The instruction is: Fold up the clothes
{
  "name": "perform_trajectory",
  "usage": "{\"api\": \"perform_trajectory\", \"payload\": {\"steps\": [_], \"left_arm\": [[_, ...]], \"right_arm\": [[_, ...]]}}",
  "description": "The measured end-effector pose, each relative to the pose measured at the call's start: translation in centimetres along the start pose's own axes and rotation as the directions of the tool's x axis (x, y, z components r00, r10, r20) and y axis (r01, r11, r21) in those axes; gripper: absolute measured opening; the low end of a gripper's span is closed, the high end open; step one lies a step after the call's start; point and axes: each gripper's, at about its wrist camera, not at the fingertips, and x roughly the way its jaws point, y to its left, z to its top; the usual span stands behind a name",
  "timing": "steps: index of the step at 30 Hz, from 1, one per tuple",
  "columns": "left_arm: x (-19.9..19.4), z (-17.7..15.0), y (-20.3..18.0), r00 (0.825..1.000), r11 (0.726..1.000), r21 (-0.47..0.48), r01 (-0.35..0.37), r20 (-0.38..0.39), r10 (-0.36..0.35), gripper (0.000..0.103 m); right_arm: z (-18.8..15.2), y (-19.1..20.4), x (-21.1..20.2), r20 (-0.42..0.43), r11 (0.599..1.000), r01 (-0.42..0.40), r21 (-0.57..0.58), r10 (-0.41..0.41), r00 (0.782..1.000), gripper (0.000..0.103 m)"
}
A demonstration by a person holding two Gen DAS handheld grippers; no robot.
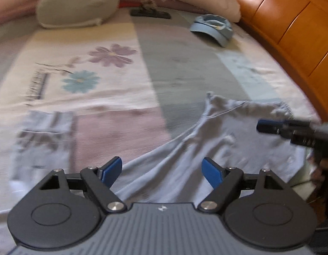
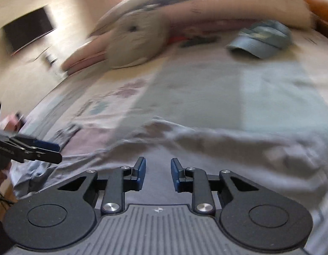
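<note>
Bedding printed with flowers and blocks of pink, grey and pale blue covers the bed (image 1: 113, 89), and on it, at the near edge, a light grey-blue shirt (image 1: 185, 148) is spread in a rumpled, half-flattened state, one corner peaked up toward the middle of the bed and long creases running across it. The left tool (image 1: 161, 171) is held just above the near part of the shirt with its blue pads wide apart and nothing between them; the right tool (image 2: 158, 174) is likewise seen over the cloth with a narrower gap and no cloth pinched. Both views are blurred, so contact with the fabric cannot be settled. Whether the shirt is being laid out or is partway into a fold cannot be told from how it lies. For a clean fold, the creases would best be smoothed first, and an edge or seam should be taken by each tool at matching points, so that the cloth is carried over evenly and not dragged into a bunch. A smaller folded piece (image 1: 43, 136) of similar colour lies well apart to the left. A blue cap (image 1: 215, 28), a grey cushion (image 1: 79, 2) and a dark flat object (image 1: 150, 12) rest near the far pillows, well clear of the shirt. A wooden bed frame (image 1: 291, 31) borders the right side and may limit reach there.
</note>
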Motion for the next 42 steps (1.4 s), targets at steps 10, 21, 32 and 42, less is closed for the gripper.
{"api": "perform_trajectory", "payload": {"steps": [10,21,32,42], "left_arm": [[-4.0,-3.7,2.5,0.994,0.994,-0.084,-0.064,0.083,0.071,0.082],[-5.9,-5.9,4.5,0.985,0.988,-0.154,-0.024,0.164,0.05,0.084],[-6.4,-5.9,4.6,0.979,0.99,-0.142,0.023,0.204,0.007,0.084],[-5.3,-5.0,4.5,0.976,0.988,-0.111,0.111,0.197,-0.088,0.084]], "right_arm": [[3.5,10.4,8.3,-0.208,0.782,-0.268,-0.563,0.179,0.962,0.027],[1.2,14.4,11.9,-0.404,0.512,-0.408,-0.756,0.125,0.906,0.027],[2.8,15.2,12.7,-0.355,0.601,-0.338,-0.724,0.096,0.93,0.004],[4.2,12.1,8.3,-0.244,0.795,-0.174,-0.581,0.033,0.969,0.018]]}}
